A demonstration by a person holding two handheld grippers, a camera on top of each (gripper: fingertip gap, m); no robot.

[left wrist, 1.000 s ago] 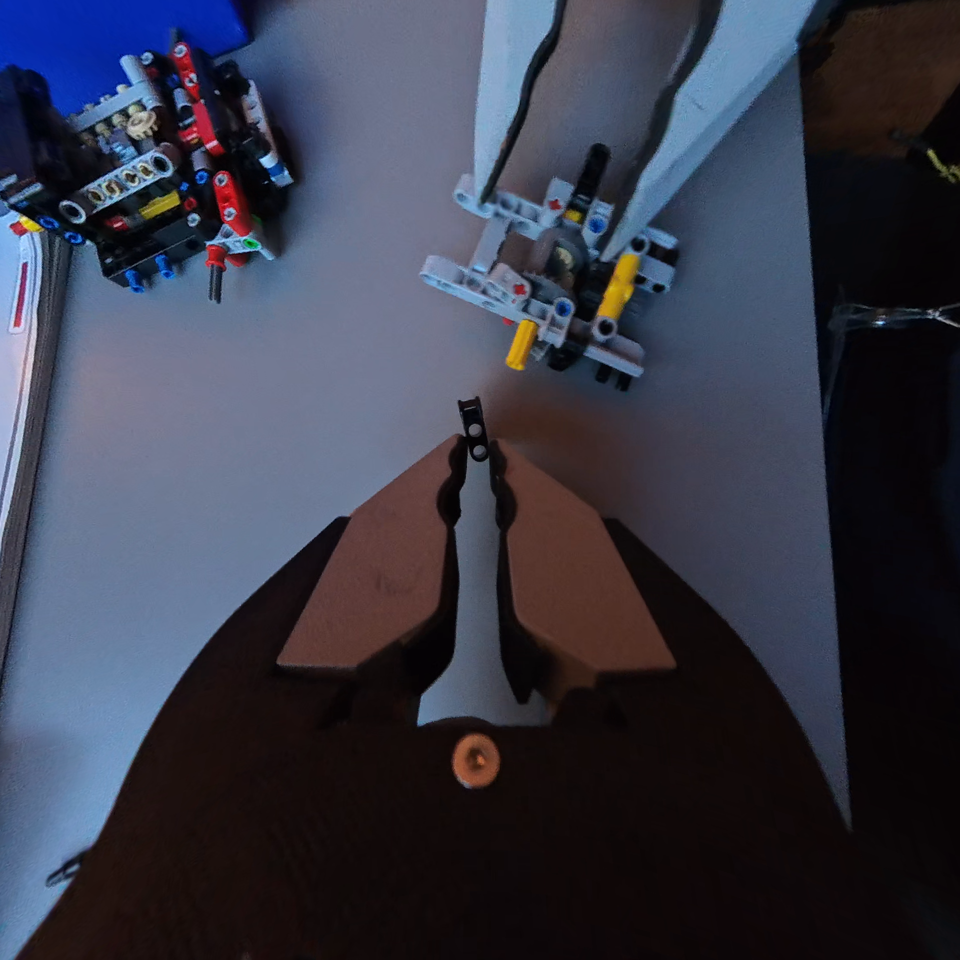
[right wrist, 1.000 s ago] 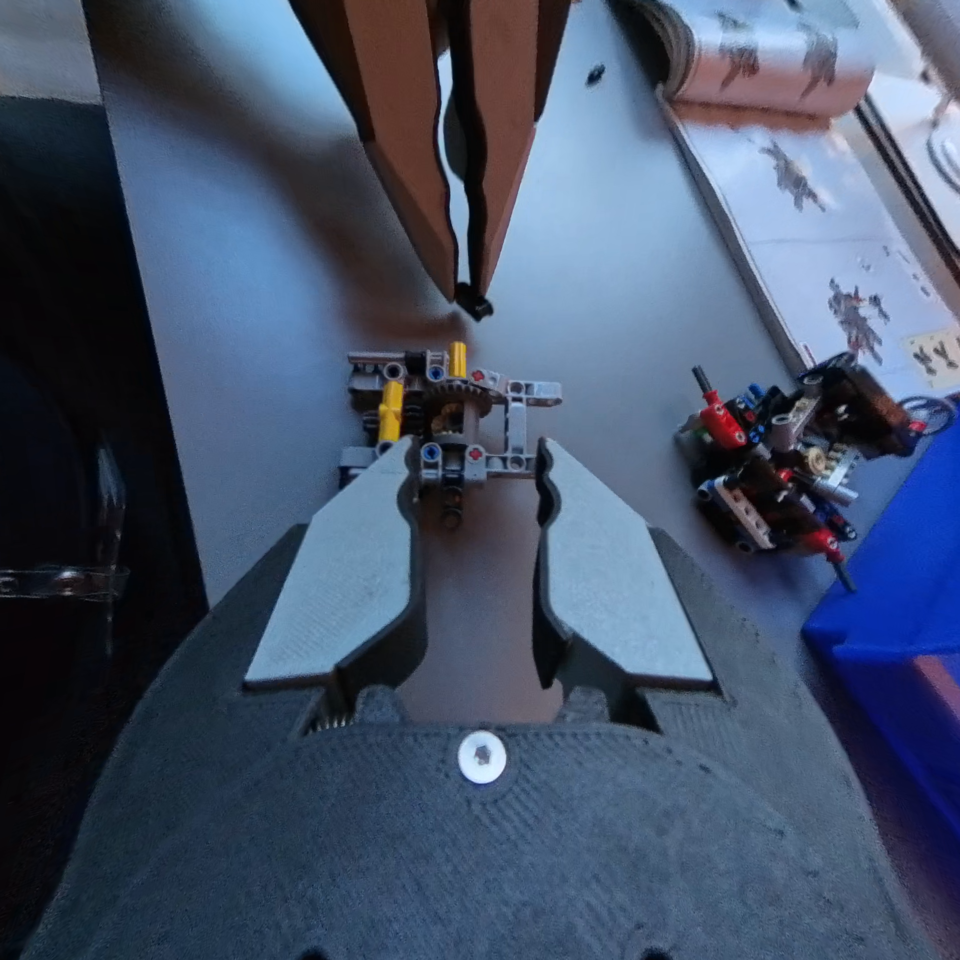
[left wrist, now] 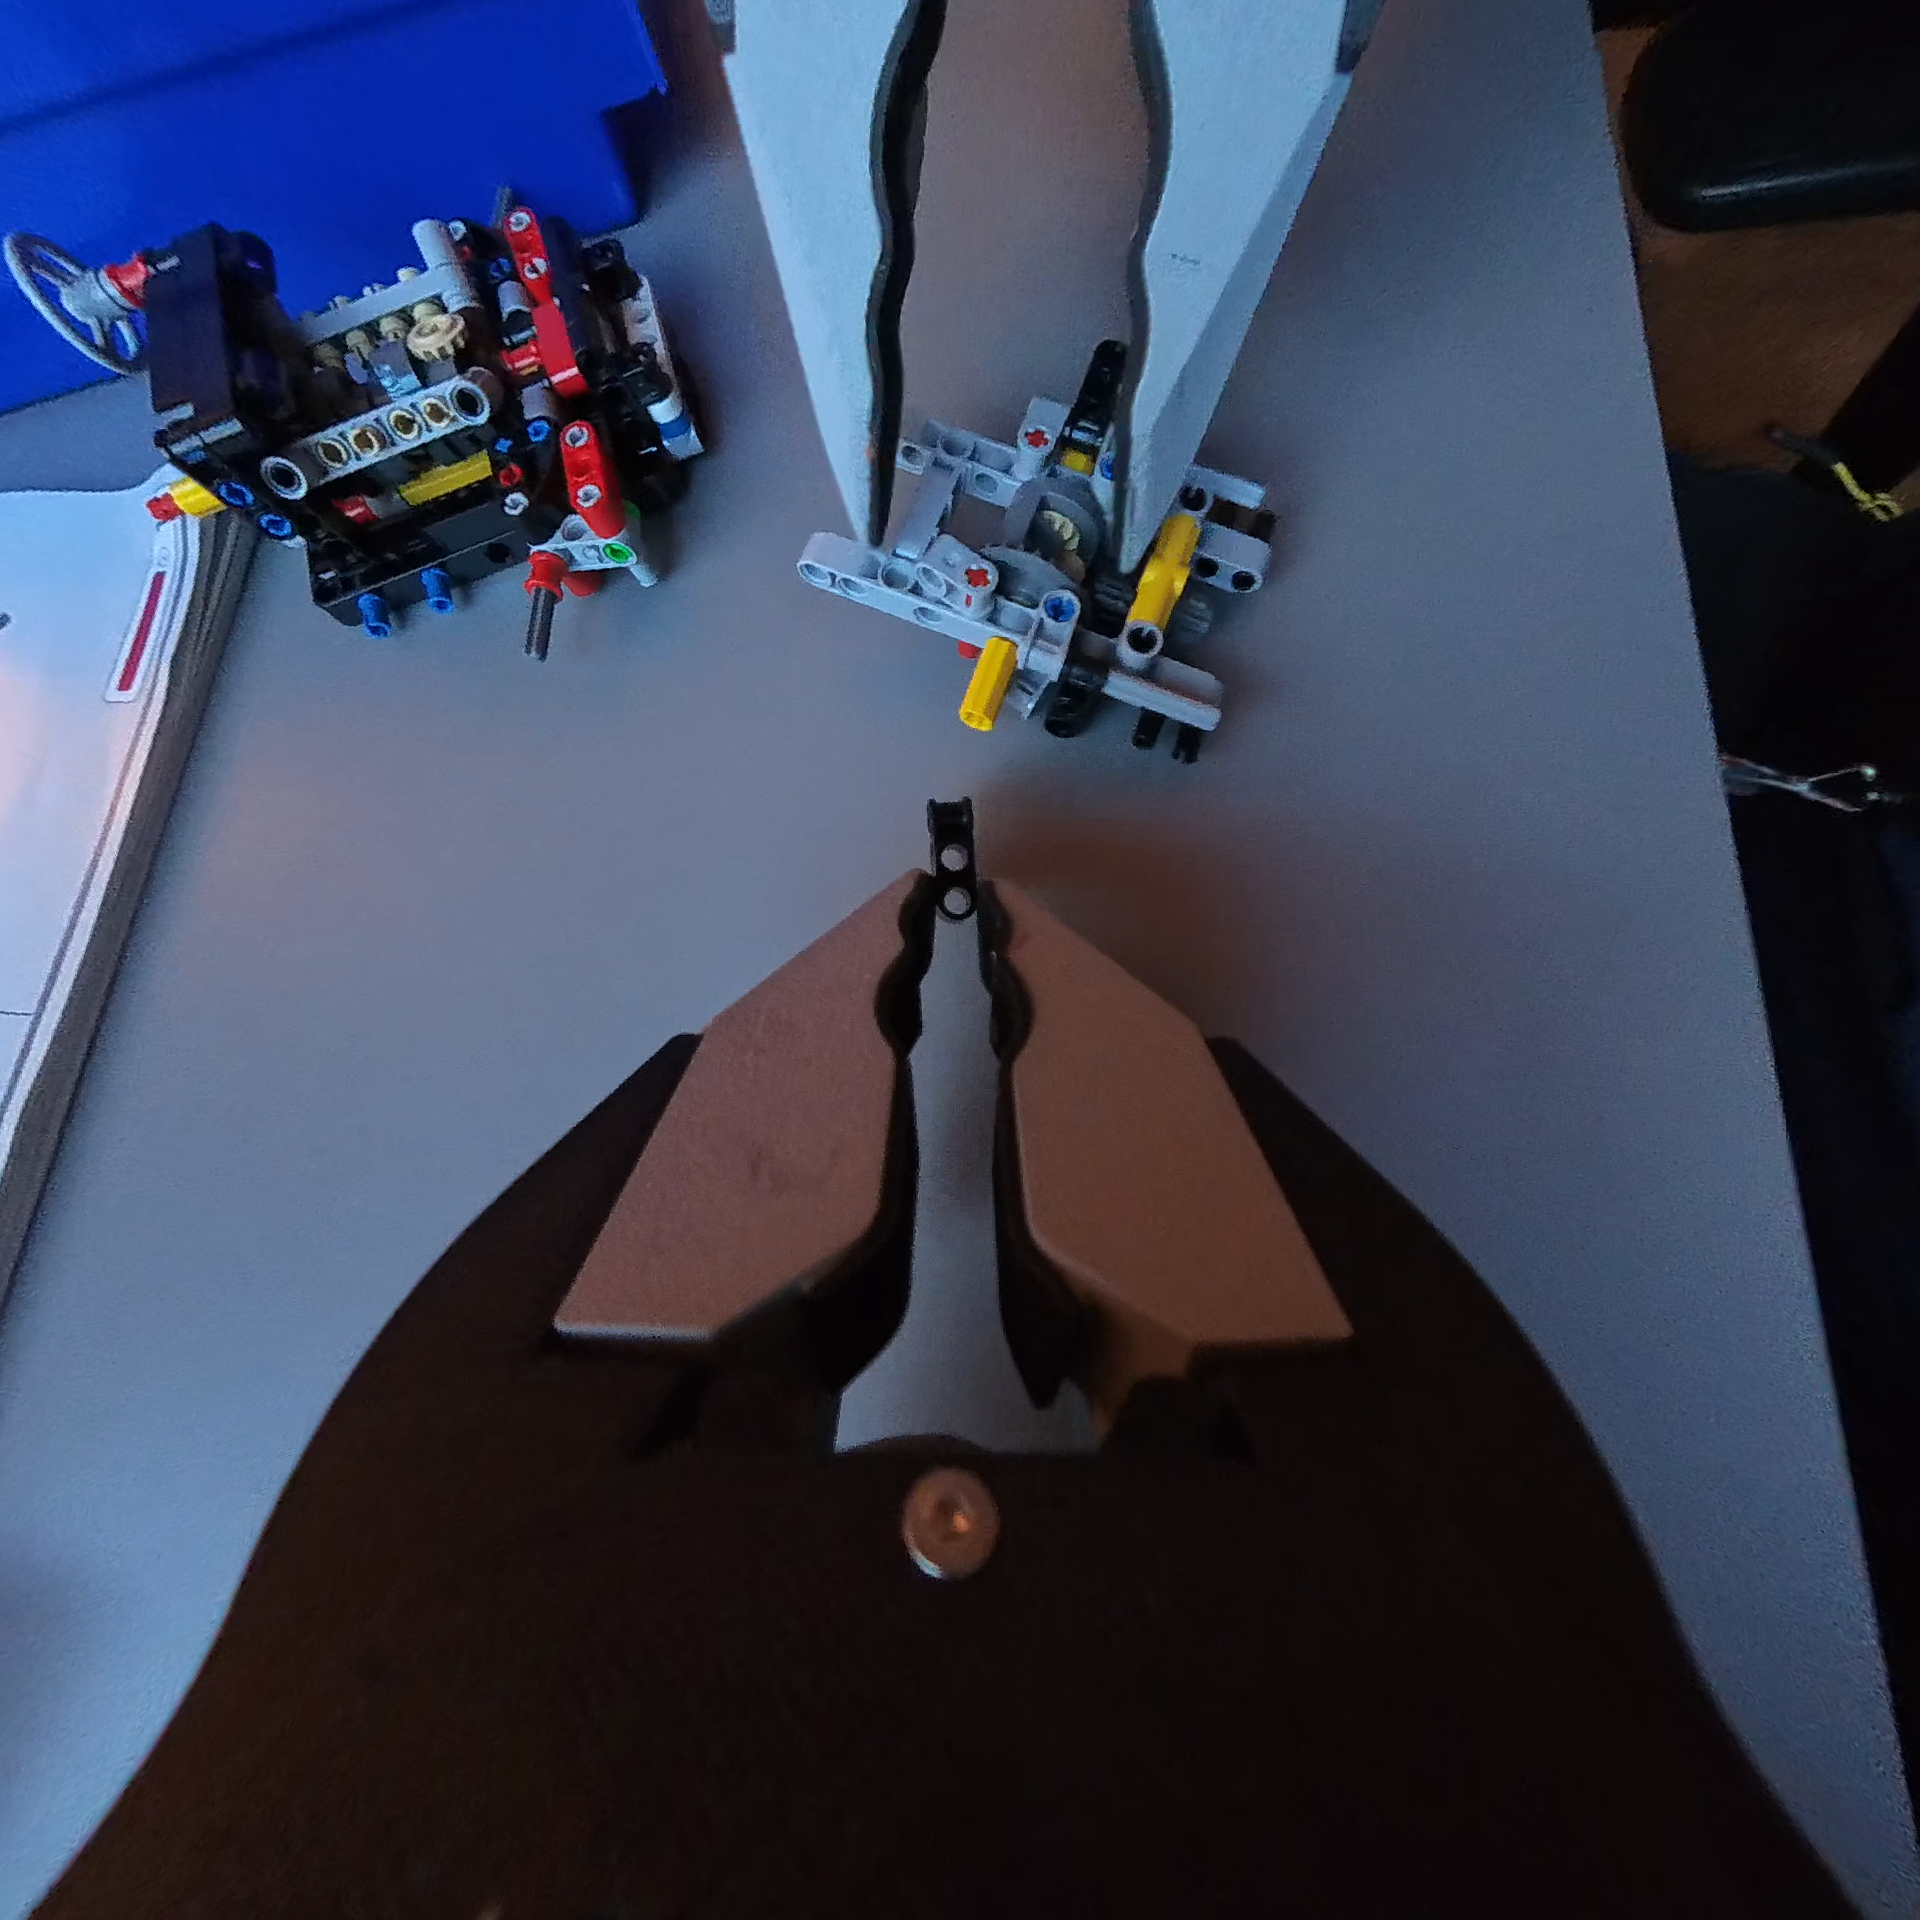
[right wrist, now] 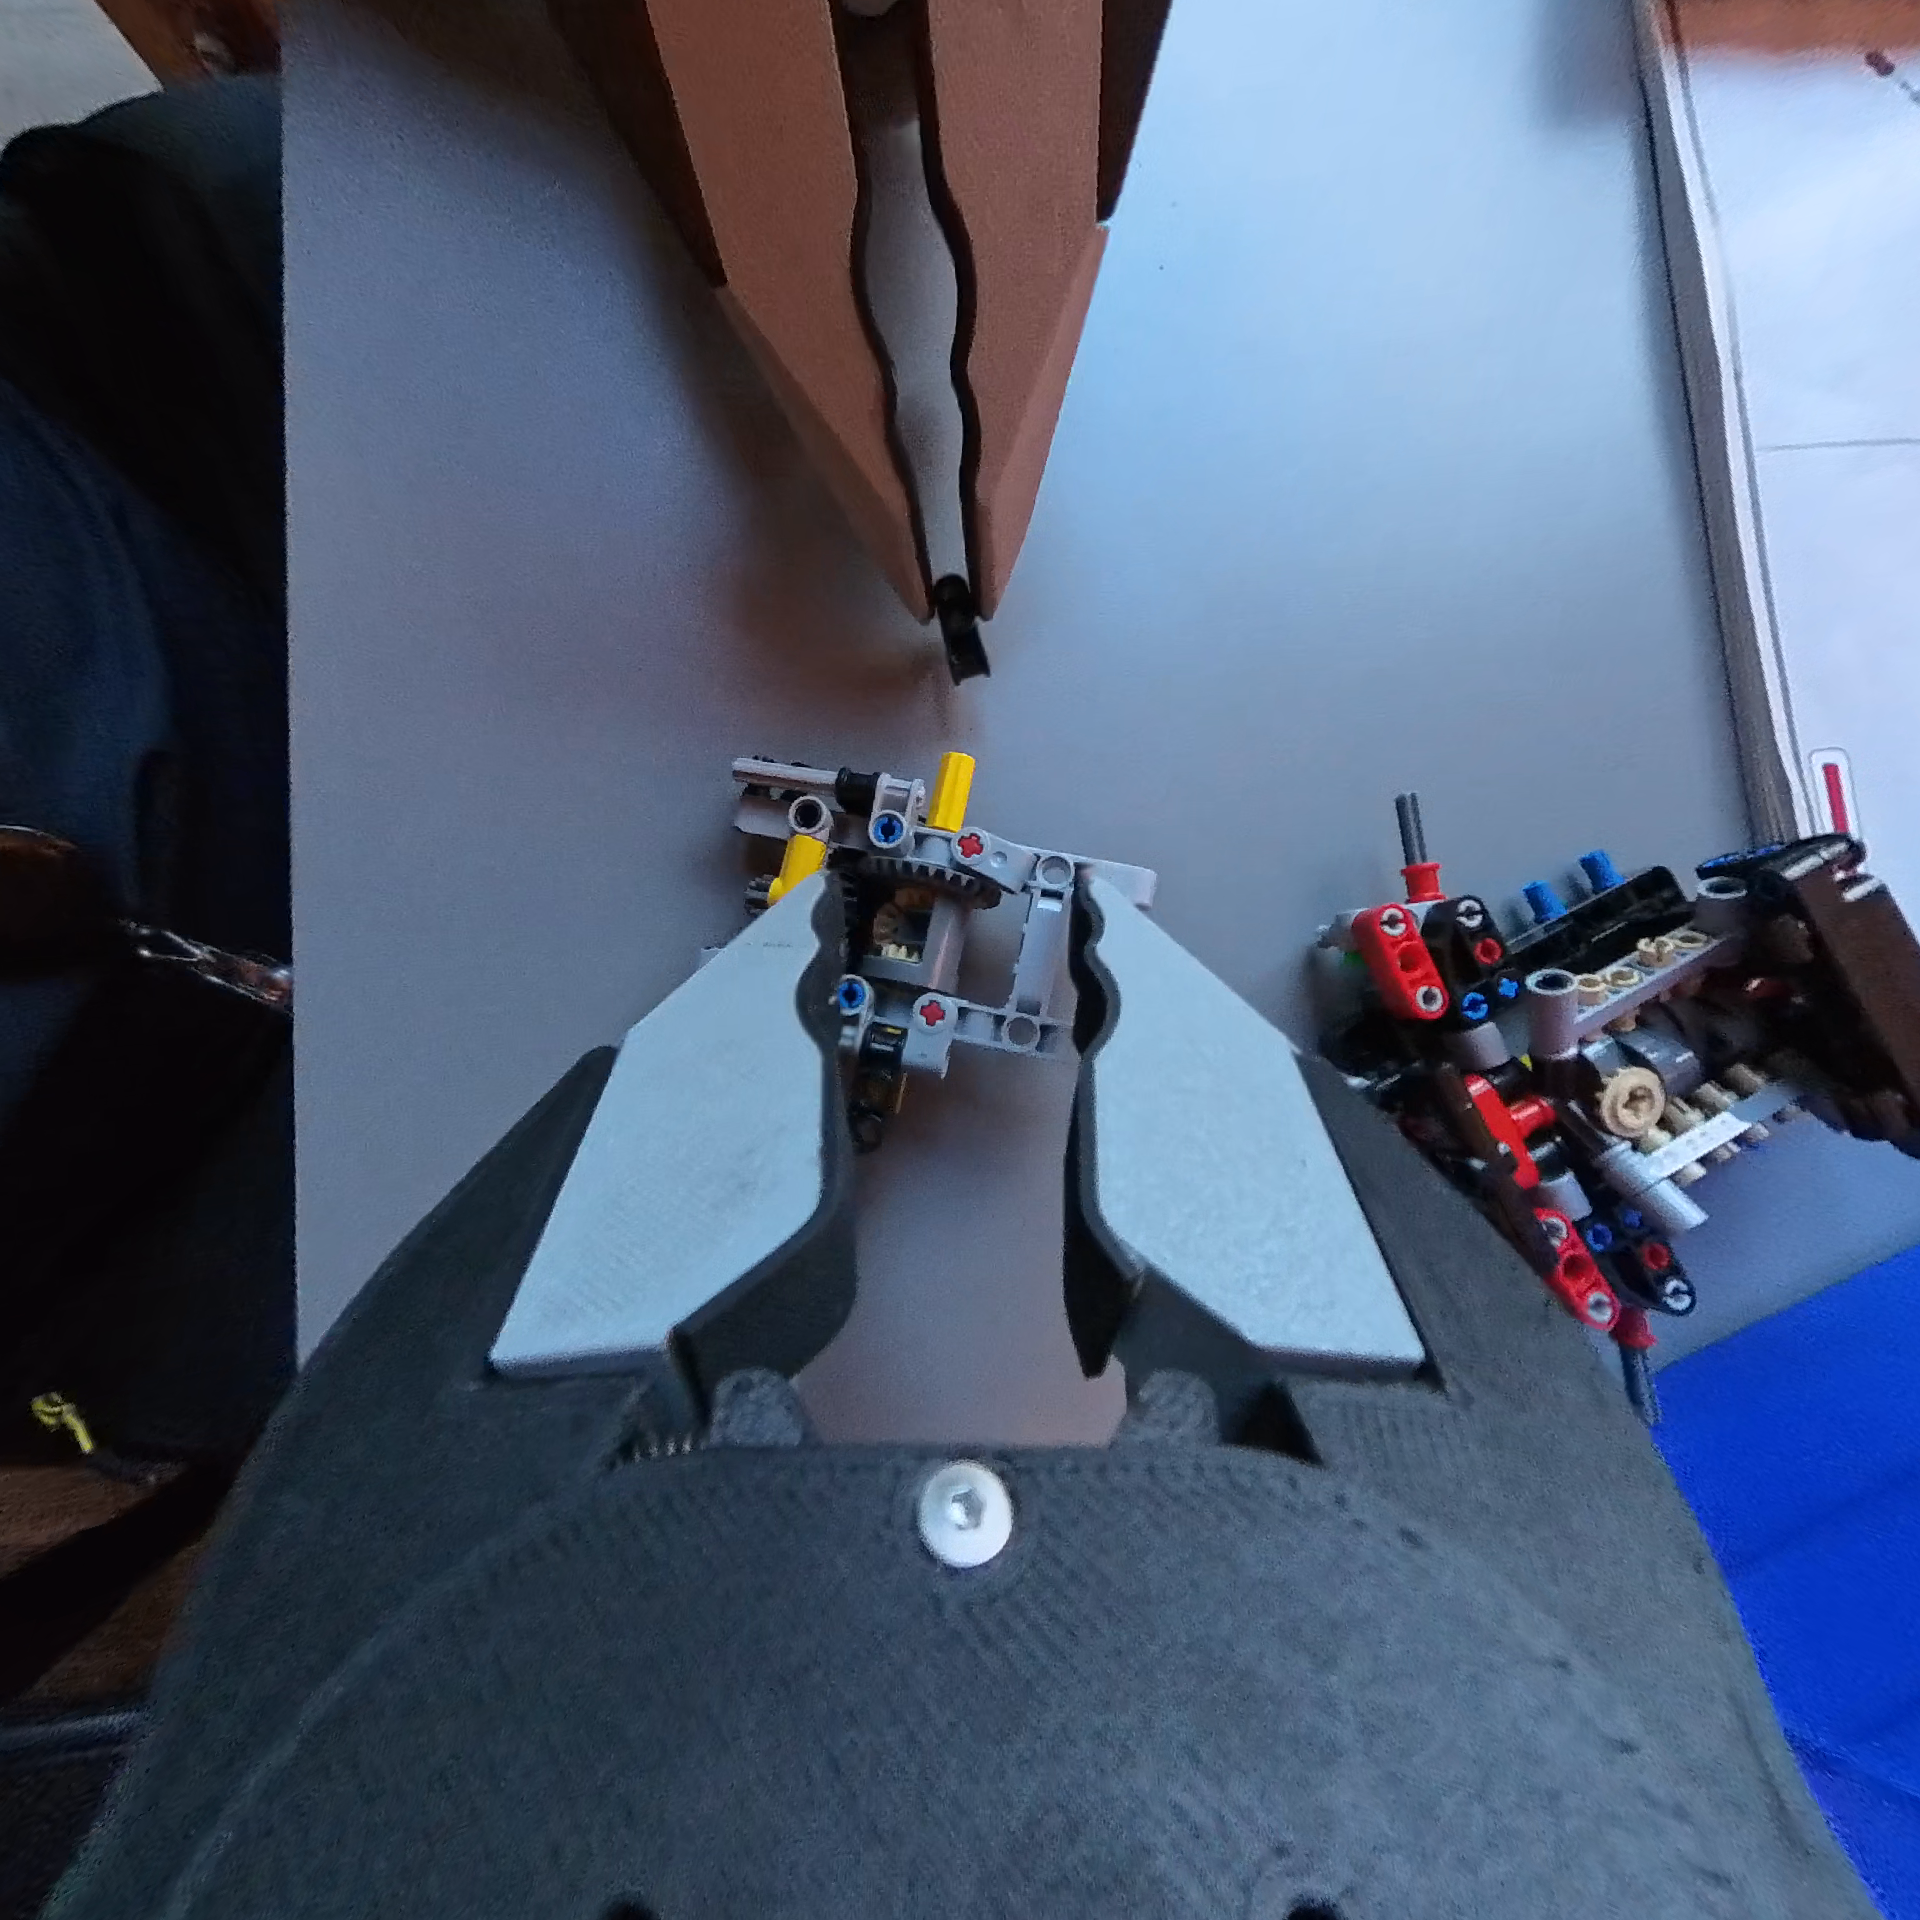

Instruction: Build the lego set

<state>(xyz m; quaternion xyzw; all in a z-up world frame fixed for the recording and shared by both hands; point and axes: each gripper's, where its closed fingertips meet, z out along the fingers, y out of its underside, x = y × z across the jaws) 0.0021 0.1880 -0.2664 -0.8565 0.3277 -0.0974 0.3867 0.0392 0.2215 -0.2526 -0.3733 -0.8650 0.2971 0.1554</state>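
— Black plastic: what is the left gripper [left wrist: 954, 894] pinching?

— Its brown fingers [left wrist: 1049, 987] are closing narrowly on a small black connector piece [left wrist: 953, 854] with two holes, pads pressing on both its sides, the piece sticking out toward twelve o'clock above the grey table [left wrist: 520, 935].

— And the right gripper [right wrist: 951, 925]?

— Its grey fingers [right wrist: 1174, 997] are straddling the grey gear assembly [right wrist: 956, 935], standing fairly wide; whether the pads are pressing on the frame I cannot tell. In the left wrist view that assembly is lying at twelve to one o'clock of the black piece, near it but apart.

— Further out?

— A bigger black-and-red brick build [left wrist: 436, 436] is sitting at ten o'clock in the left wrist view, a blue bin [left wrist: 312, 114] behind it, and an open booklet [left wrist: 73, 727] is lying at nine o'clock.
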